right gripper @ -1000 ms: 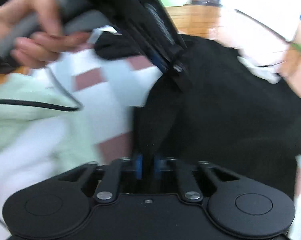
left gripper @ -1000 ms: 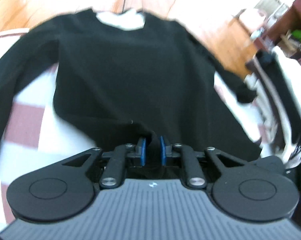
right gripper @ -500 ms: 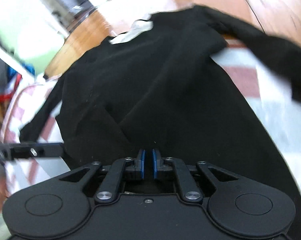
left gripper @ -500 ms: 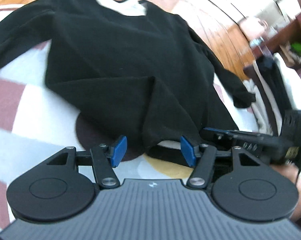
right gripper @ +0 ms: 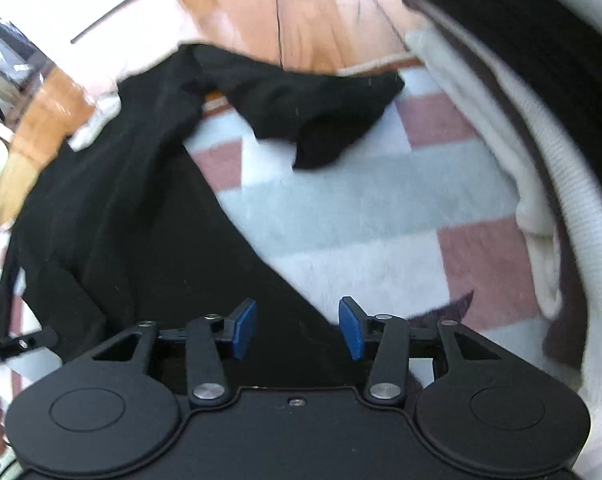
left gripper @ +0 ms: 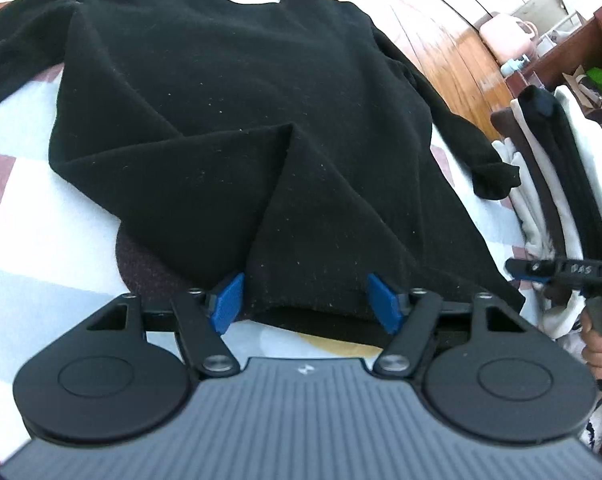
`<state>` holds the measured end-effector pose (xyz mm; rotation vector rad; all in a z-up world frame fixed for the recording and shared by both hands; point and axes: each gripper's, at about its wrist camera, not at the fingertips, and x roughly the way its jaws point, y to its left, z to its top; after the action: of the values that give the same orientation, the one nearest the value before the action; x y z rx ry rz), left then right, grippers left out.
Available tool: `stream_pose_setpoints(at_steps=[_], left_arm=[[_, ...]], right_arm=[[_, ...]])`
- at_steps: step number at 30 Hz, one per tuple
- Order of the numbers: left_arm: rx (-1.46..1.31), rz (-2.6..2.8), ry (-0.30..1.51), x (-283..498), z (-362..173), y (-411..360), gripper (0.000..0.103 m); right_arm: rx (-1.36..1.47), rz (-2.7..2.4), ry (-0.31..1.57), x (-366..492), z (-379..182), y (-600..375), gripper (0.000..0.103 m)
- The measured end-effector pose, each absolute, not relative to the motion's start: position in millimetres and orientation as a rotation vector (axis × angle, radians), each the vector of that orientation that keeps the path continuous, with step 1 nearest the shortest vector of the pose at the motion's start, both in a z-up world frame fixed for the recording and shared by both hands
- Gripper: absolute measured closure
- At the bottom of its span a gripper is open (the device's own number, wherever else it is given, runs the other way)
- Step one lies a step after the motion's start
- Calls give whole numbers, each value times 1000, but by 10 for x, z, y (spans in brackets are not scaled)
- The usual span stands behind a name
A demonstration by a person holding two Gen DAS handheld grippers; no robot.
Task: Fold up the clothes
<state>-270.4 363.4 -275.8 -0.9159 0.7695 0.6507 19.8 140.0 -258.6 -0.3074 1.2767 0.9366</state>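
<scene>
A black long-sleeved sweater [left gripper: 237, 92] lies spread on a checked pink, white and grey blanket [left gripper: 29, 216], collar far, hem near, with a raised crease down its lower middle. My left gripper [left gripper: 306, 300] stands open over the hem, its blue pads on either side of the cloth without pinching it. In the right wrist view the same sweater [right gripper: 113, 216] fills the left half, one sleeve [right gripper: 317, 108] stretching right. My right gripper [right gripper: 297, 330] is open above the sweater's hem corner. The right gripper [left gripper: 557, 270] also shows at the left view's right edge, held by a hand.
A pile of white, brown and black clothes [left gripper: 549, 184] lies along the blanket's right side, also seen as the cream and dark pile [right gripper: 541, 168]. Wooden floor [right gripper: 301, 12] lies beyond the blanket. A wooden shelf with clutter [left gripper: 581, 52] stands at far right.
Both grippers held the sweater's hem a second ago. The left one opened first, then the right one let go and swung right. The sweater now rests flat on the blanket.
</scene>
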Motion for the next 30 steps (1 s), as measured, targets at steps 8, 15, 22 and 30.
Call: stream_pose_setpoints(at_steps=[8,15,22,30], left_arm=[[-889,729,725,-2808,-2647,3493,96],[-848,785,641,-3372,-2077,2932,96],[-973,797,715,-3812,-2057,2524,96],[-1006,794,882,-3839,-2278,2420,96]], right_arm=[[-489,879,1159,-90,-2645,1571,43],[-548,931,956,-358,-2388,1335,92],[-556,971,770,-579,-1928,1136,92],[-722,909,876,-703,-2053,981,92]])
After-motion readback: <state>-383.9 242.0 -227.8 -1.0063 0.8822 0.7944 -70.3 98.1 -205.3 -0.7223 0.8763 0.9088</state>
